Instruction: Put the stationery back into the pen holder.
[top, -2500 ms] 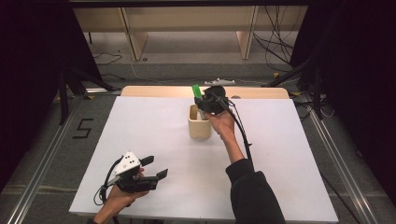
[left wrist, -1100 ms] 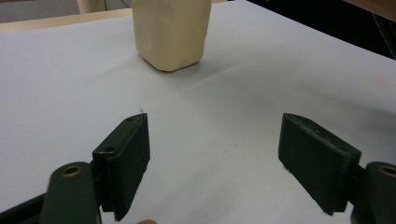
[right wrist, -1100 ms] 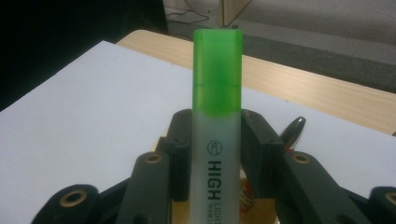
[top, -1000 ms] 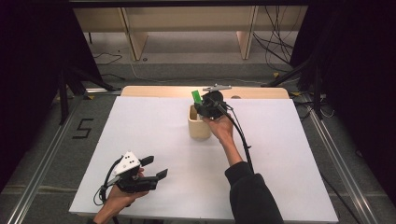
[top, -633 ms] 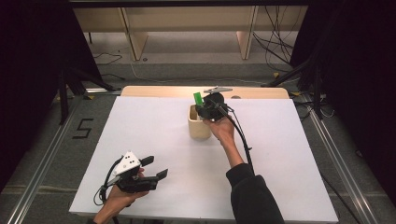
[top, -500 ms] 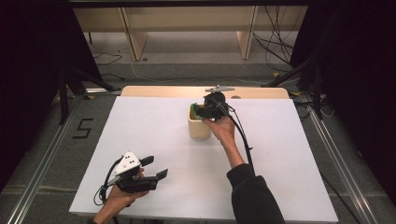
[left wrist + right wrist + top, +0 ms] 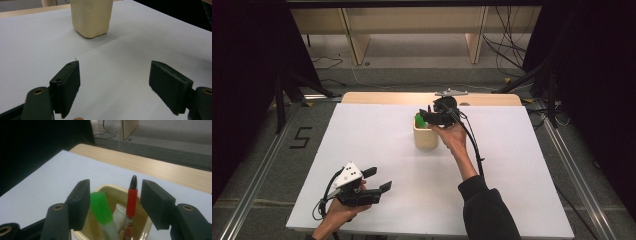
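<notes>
White board (image 7: 377, 150) covers most of the table, with a strip of pale wooden tabletop (image 7: 377, 97) showing along its far edge. Grey floor and wooden shelf legs lie beyond it, and dark curtains close in both sides.

Near the far middle of the board stands a cream cup (image 7: 426, 139), upright, with rounded corners; in the left gripper view it (image 7: 91, 17) sits well ahead of the jaws, apart from them. In the right gripper view the cup's rim (image 7: 147, 225) lies just below the jaws, and three things stand inside it: a green marker (image 7: 101, 211) leaning toward the left jaw, a red pen (image 7: 131, 202) with a black cap standing nearly upright, and a white tube (image 7: 120, 216) lower down between them. In the high view the marker's green top (image 7: 419, 120) pokes out at the cup's left side.

A person's right hand holds the right gripper (image 7: 426, 116) over the cup's mouth, pointing toward the left of the high view. Its jaws have just been opening and now stand apart; the marker and the pen rise between them, and the pads press on neither.

At the near left corner of the board the left hand holds the left gripper (image 7: 379, 180), low over the board and well apart from the cup. Its jaws are spread wide over bare board.
</notes>
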`<state>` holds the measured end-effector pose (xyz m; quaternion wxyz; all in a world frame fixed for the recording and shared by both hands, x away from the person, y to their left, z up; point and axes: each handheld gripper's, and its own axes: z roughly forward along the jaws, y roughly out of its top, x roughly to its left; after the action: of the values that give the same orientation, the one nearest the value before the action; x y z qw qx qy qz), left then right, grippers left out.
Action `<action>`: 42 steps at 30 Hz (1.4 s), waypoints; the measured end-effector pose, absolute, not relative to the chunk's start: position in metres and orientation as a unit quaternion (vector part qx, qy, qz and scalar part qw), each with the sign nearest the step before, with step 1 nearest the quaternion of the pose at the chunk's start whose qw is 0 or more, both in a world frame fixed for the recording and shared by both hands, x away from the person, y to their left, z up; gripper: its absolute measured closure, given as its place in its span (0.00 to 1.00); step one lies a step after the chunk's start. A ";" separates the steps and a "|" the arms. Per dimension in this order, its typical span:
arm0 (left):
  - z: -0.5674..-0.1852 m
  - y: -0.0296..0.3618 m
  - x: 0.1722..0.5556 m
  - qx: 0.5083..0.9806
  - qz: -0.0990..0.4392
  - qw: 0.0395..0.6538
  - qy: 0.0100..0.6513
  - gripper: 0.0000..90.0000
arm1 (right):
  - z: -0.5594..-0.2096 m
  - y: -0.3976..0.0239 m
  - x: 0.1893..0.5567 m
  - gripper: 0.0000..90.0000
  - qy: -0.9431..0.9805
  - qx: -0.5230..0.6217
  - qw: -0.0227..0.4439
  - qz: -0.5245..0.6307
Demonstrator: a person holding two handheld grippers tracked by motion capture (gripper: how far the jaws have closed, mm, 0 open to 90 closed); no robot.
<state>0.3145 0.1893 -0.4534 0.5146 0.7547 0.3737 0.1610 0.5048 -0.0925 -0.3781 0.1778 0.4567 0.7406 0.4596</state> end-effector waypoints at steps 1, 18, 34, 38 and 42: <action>-0.453 0.189 0.314 0.755 0.161 0.515 0.374 0.27 | -0.378 -0.093 0.505 0.46 0.741 0.457 0.177 0.459; -0.454 0.189 0.314 0.755 0.161 0.514 0.373 0.27 | -0.375 -0.101 0.499 0.43 0.747 0.451 0.169 0.458; -0.454 0.189 0.315 0.755 0.161 0.514 0.374 0.27 | -0.373 -0.114 0.488 0.34 0.747 0.446 0.159 0.466; -0.454 0.189 0.315 0.756 0.161 0.513 0.373 0.27 | -0.372 -0.121 0.481 0.33 0.750 0.440 0.161 0.467; -0.454 0.189 0.315 0.757 0.160 0.513 0.373 0.27 | -0.373 -0.127 0.474 0.32 0.751 0.437 0.160 0.468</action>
<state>0.3147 0.1887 -0.4544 0.5127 0.7567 0.3726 0.1600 0.4739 -0.1270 -0.3727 0.1597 0.4372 0.7510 0.4684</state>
